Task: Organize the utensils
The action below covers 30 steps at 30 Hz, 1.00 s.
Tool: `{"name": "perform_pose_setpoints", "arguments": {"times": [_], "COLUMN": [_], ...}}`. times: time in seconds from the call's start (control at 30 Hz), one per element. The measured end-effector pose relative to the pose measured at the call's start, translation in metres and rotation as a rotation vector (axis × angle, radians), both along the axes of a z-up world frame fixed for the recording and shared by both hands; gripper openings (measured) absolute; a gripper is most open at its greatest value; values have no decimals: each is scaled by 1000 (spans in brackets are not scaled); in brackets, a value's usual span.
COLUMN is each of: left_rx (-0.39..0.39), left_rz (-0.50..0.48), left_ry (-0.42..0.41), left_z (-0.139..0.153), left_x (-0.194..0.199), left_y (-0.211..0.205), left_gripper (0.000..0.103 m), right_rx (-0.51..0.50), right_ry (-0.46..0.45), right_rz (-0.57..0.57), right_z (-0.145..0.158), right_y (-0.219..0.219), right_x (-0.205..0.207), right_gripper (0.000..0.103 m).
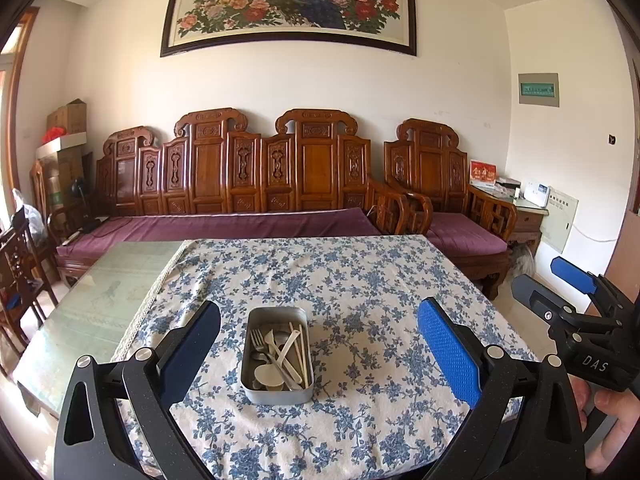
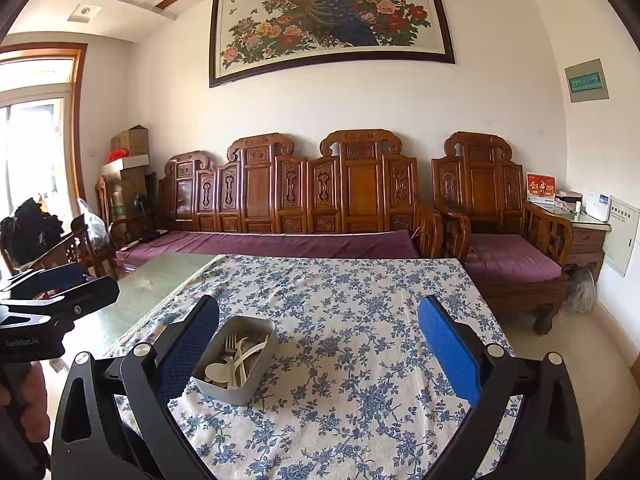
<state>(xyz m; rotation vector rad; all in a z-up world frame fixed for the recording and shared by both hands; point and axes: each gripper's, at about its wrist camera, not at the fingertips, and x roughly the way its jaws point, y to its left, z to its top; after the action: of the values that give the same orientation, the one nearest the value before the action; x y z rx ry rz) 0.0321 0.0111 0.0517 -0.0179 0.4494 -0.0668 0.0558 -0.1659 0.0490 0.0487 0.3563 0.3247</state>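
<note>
Your left tool (image 1: 318, 354) and right tool (image 2: 318, 354) both hover above the worktop (image 1: 360, 280) with fingers spread apart, gripping nothing. A metal tin (image 1: 277, 354) holding a fork (image 1: 260, 340), white spoons and chopsticks sits on the floral tablecloth (image 2: 360, 300).

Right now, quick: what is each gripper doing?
Left gripper: open, holding nothing, above the metal tin.
Right gripper: open, holding nothing.

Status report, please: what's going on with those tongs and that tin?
Both tongs open, empty. Tin on cloth, holding fork, spoons, chopsticks. Nothing in the way.
</note>
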Motion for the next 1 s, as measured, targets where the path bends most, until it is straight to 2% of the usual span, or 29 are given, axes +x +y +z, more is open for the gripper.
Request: {"name": "perform_pose_setpoints", "arguments": {"times": [1.0], "left_rx": [-1], "left_rz": [0], "left_ry": [-2], "left_z": [-1], "left_x": [1], "left_y": [-1], "left_gripper": [95], "right_rx": [1], "right_ry": [-4], "right_rz": [-4], "right_z": [-1], "right_y": [1], "right_x": [-2], "right_gripper": [100]}}
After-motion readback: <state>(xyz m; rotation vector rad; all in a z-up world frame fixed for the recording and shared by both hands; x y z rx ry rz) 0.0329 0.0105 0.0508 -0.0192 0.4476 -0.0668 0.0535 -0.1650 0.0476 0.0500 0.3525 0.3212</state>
